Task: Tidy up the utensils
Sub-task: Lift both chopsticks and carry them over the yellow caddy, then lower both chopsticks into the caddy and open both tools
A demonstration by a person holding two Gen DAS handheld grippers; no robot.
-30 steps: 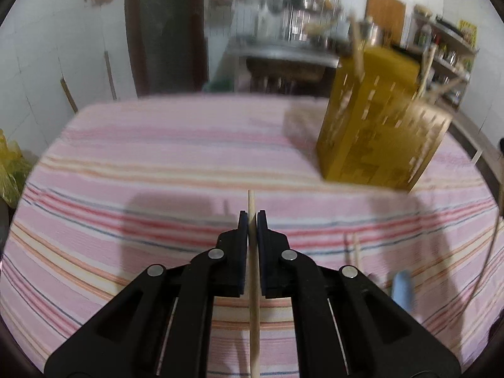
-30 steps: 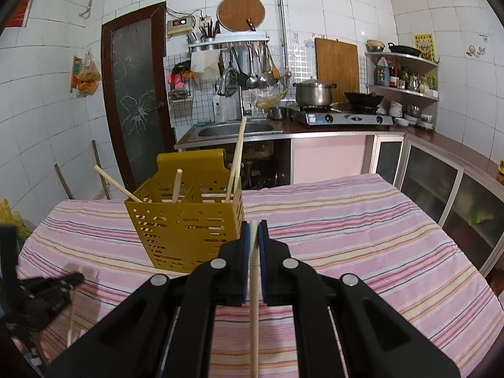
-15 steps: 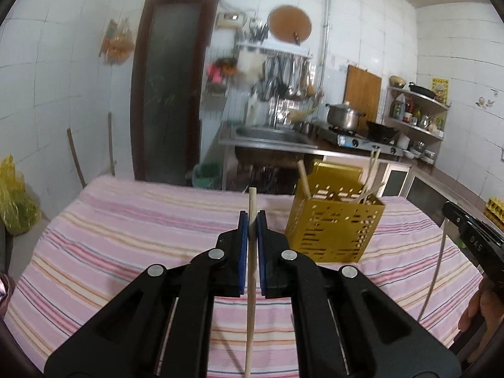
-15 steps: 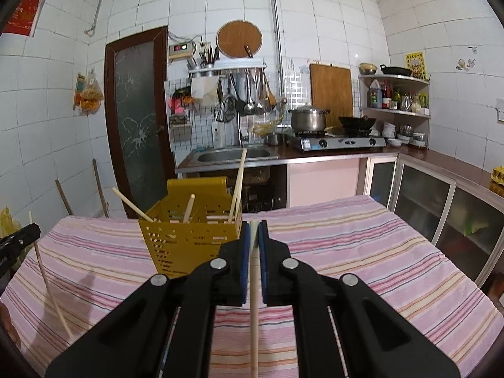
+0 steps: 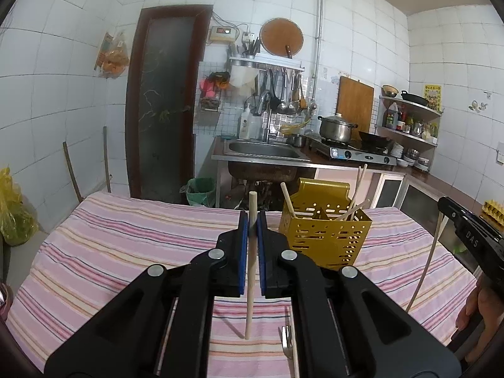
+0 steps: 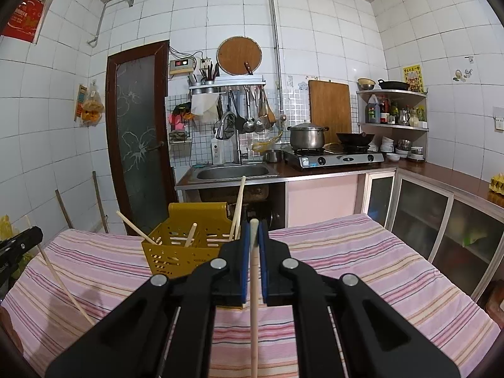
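My left gripper (image 5: 252, 220) is shut on a wooden chopstick (image 5: 251, 271) that stands nearly upright between its blue pads, its lower end hanging above the striped cloth. My right gripper (image 6: 254, 230) is likewise shut on a second chopstick (image 6: 254, 299). A yellow perforated utensil basket (image 5: 327, 236) stands on the table with several chopsticks leaning in it; it lies ahead and right of the left gripper and just ahead-left of the right one (image 6: 186, 245). A fork (image 5: 286, 343) lies on the cloth under the left gripper.
The table wears a pink striped cloth (image 5: 110, 252). Behind it are a sink (image 5: 263, 151), a stove with a pot (image 5: 337, 126), shelves and a dark door (image 5: 163, 107). A yellow bag (image 5: 12, 211) hangs at the left edge. A person's hand (image 5: 478, 308) grips the right tool.
The left gripper has risen and tilted up with its chopstick, so the view went from the tabletop to the kitchen wall. The right gripper rose a little; the basket looks lower and farther.
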